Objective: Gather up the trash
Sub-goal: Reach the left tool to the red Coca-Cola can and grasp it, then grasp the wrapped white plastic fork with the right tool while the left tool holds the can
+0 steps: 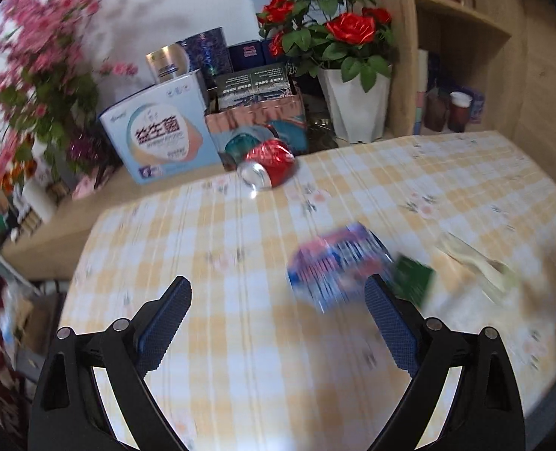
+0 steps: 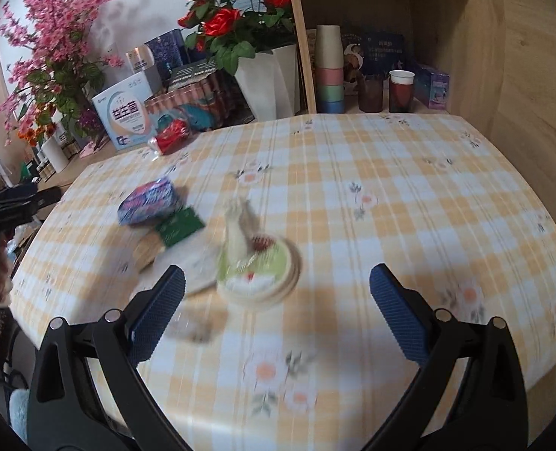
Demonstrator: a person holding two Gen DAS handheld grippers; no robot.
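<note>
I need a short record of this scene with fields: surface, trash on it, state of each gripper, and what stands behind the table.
surface: table with a yellow checked cloth
trash near the middle: blue-purple packet, green card, round green lid with a crumpled wrapper on it
trash at the far edge: crushed red can, on its side
left gripper: open, holds nothing
right gripper: open, holds nothing
behind the table: red roses in a white pot, pink flowers, boxes, stacked cups on a shelf
</note>
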